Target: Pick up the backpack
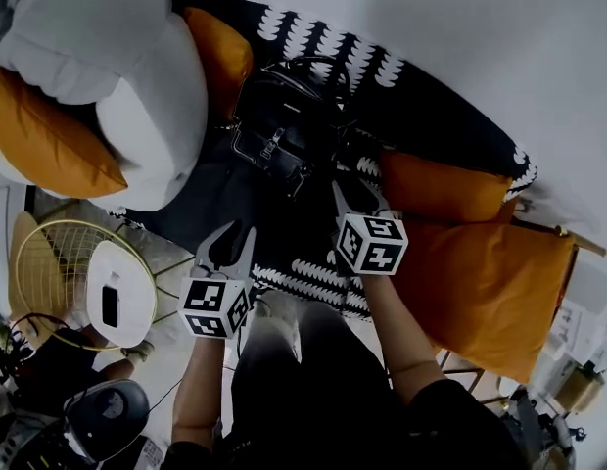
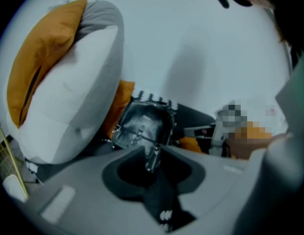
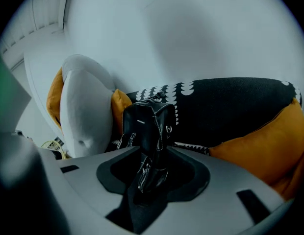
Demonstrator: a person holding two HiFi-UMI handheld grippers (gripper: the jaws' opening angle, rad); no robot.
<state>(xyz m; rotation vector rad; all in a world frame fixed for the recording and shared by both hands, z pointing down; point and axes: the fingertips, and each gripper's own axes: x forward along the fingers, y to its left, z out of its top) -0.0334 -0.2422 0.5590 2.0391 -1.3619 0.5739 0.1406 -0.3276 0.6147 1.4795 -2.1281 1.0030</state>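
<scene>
Backpack (image 1: 284, 130), black, upright on seat of sofa (image 1: 441, 125). Left tool (image 1: 235, 238) released, holding nothing, over front edge of sofa. Right tool (image 1: 354, 200) released also, holding nothing, over sofa seat.

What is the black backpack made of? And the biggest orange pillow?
The backpack looks like black leather or fake leather, and I cannot tell which. It is smooth and shiny, with light stitching and small metal buckles. The biggest orange pillow looks like soft cloth. It is matte with no shine, puffy, and has gentle creases.
</scene>
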